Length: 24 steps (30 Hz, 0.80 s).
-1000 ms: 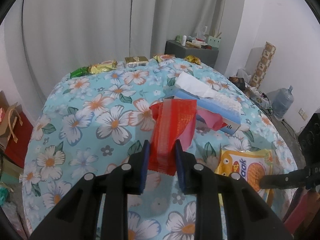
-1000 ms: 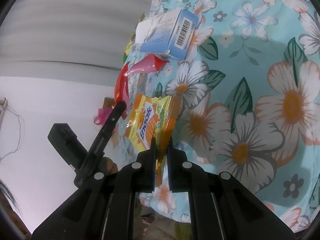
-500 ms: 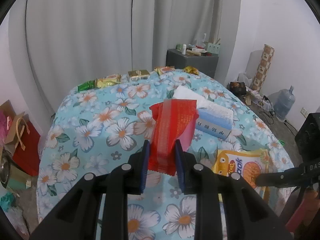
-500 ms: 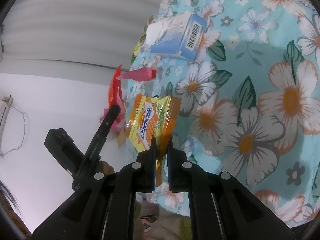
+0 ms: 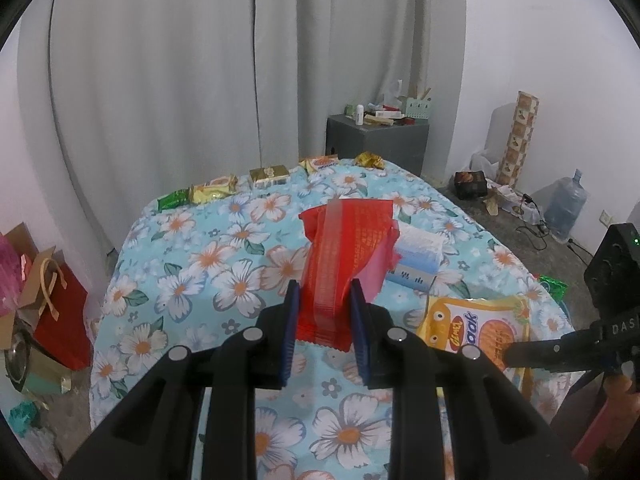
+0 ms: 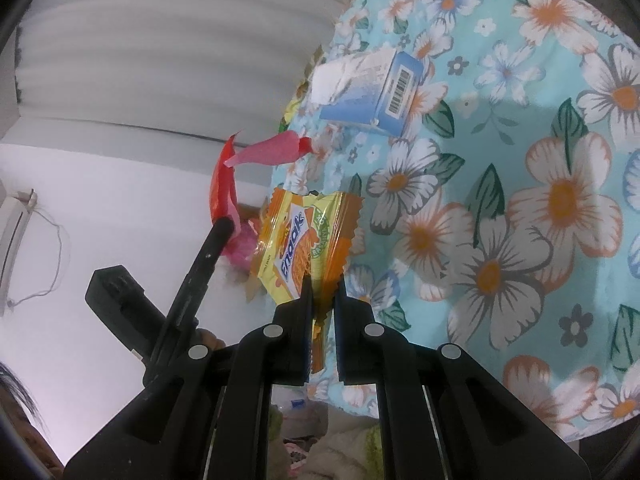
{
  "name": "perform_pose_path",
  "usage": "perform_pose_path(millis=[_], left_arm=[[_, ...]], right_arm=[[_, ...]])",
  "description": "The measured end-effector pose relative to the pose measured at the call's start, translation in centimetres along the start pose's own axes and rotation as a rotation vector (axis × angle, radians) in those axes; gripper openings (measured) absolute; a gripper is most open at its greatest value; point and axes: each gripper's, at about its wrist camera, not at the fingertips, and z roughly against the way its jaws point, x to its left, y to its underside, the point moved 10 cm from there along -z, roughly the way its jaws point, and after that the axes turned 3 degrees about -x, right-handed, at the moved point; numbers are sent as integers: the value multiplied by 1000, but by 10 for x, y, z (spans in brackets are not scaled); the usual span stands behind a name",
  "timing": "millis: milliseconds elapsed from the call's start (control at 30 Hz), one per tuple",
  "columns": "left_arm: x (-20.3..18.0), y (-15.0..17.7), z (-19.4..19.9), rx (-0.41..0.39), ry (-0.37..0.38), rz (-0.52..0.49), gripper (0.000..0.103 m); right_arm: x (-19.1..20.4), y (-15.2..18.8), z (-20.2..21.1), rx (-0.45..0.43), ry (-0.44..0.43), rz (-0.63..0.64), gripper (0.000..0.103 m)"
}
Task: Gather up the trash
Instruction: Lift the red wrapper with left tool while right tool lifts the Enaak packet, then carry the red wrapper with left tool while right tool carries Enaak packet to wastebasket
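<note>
My left gripper (image 5: pixel 323 294) is shut on a red snack wrapper (image 5: pixel 344 256), held up above the floral tablecloth (image 5: pixel 208 264); a pink flap hangs off its right side. My right gripper (image 6: pixel 322 284) is shut on the edge of a yellow-orange noodle packet (image 6: pixel 304 240), lifted near the table's edge. That packet (image 5: pixel 476 328) shows at the lower right of the left wrist view with the right gripper's finger across it. The left gripper's finger (image 6: pixel 208 256) and the red wrapper (image 6: pixel 222 184) appear at the left of the right wrist view.
A blue tissue box (image 5: pixel 416 264) lies mid-table, also seen as a blue box (image 6: pixel 372 92) from the right. Several small wrappers (image 5: pixel 214 192) line the far table edge. Gift bags (image 5: pixel 52 312) stand on the floor at left, a grey cabinet (image 5: pixel 376 140) behind, a water jug (image 5: pixel 566 208) at right.
The left gripper has risen and drawn back with the red wrapper, so more of the table and floor shows. The right gripper holds its packet nearly still.
</note>
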Motion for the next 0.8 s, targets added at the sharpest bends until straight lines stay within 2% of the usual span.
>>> perform_pose_path(millis=[800], left_arm=[[-53,-24,19,-56,44,-99,23]], right_arm=[[-30,0,76,-130,-53,-20,8]])
